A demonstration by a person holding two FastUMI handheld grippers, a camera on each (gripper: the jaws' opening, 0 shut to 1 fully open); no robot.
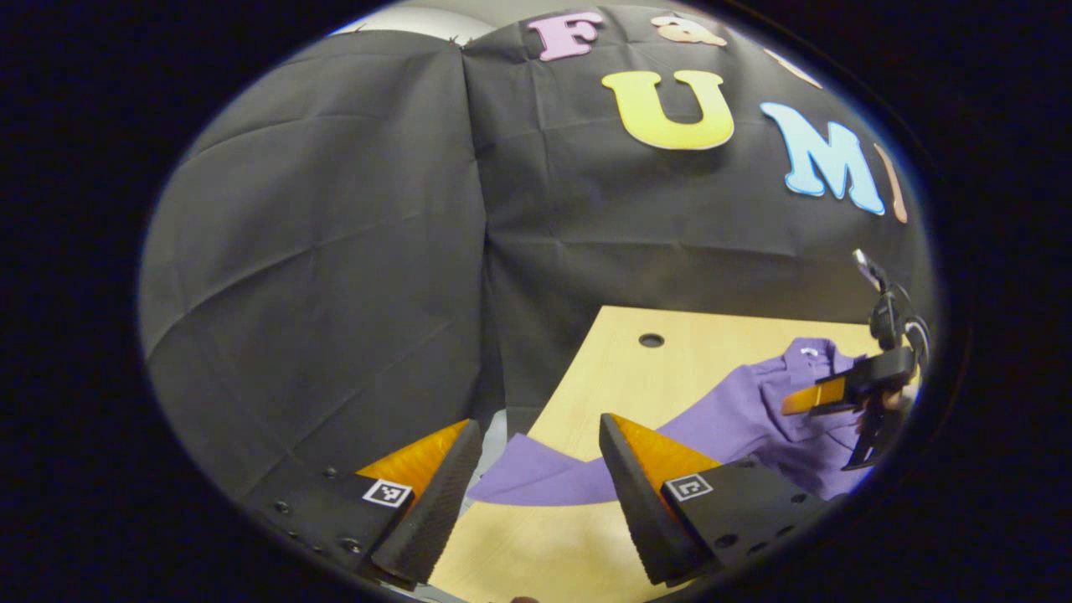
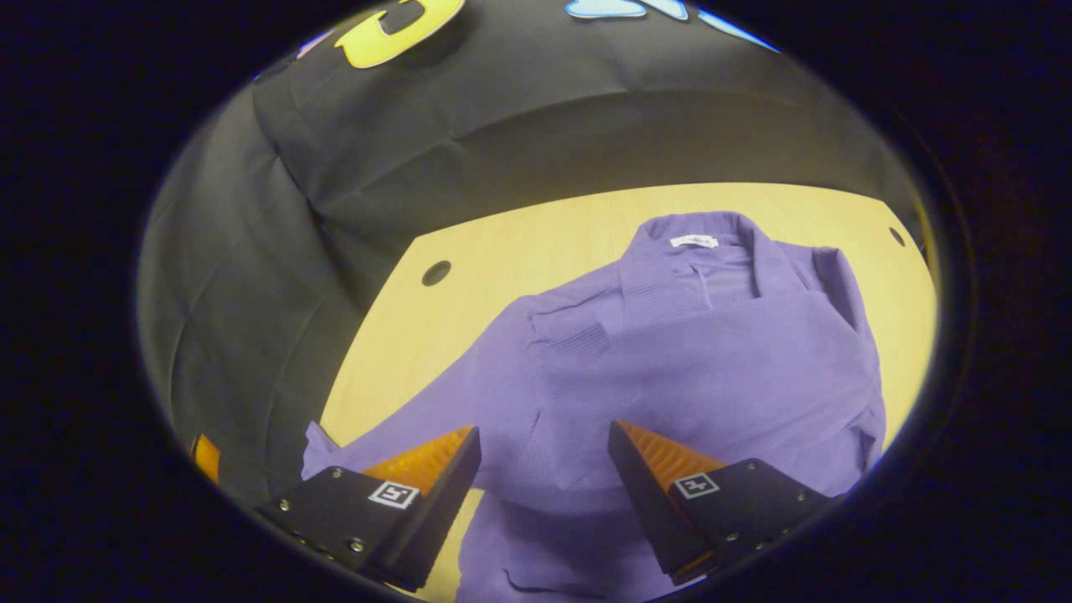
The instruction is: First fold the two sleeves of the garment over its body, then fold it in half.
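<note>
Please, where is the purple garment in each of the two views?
Left gripper view: the purple garment lies at lower right on the table, one sleeve reaching between the left gripper fingers.
Right gripper view: it spreads across centre and bottom, collar at top.
Shared landmark: the table's round hole.

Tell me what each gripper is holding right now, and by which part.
Nothing: left gripper and right gripper both hang open above the purple knit garment.

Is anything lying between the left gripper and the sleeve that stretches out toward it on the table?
Nothing visible does. The left gripper hangs with jaws open just above the purple sleeve, with bare table around it. The right gripper is over the garment's body, off that path.
</note>
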